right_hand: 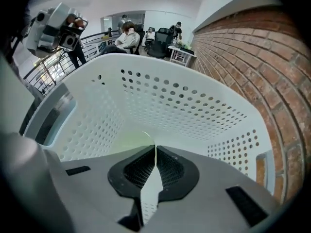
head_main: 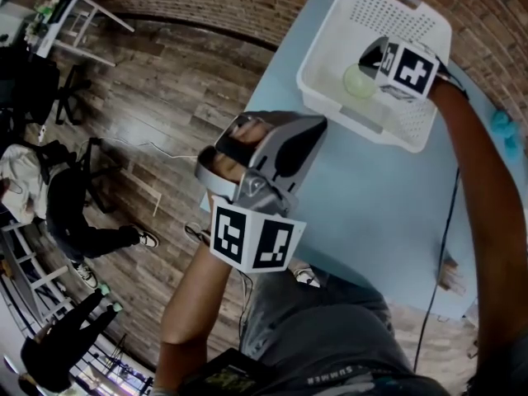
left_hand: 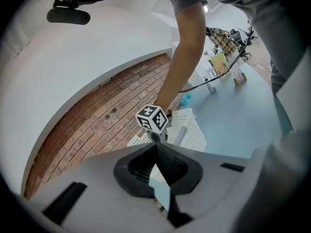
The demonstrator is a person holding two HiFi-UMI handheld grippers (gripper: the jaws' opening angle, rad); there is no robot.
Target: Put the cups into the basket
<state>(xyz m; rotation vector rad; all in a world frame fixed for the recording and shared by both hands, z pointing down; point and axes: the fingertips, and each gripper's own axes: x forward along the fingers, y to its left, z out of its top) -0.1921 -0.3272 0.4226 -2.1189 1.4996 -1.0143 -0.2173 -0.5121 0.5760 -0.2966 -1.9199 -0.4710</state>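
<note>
A white perforated basket [head_main: 404,15] stands at the far end of the light blue table [head_main: 355,205]. My right gripper [head_main: 373,66] hangs inside it, pointing steeply down, shut on the thin rim of a pale green cup [head_main: 359,81]. In the right gripper view the cup [right_hand: 129,142] hangs just above the basket floor [right_hand: 194,101], its rim pinched between the pads of the right gripper [right_hand: 155,149]. My left gripper [head_main: 280,130] hovers over the table's near left edge, shut and holding nothing. Its own view shows the closed left gripper [left_hand: 156,147] facing the basket [left_hand: 192,127].
The table's left edge drops to a wooden floor [head_main: 165,97]. A black cable [head_main: 437,246] runs along the table's right side, near a teal object [head_main: 502,126]. Small bottles and boxes [left_hand: 216,72] stand farther along the table. A brick wall [right_hand: 262,57] backs the basket.
</note>
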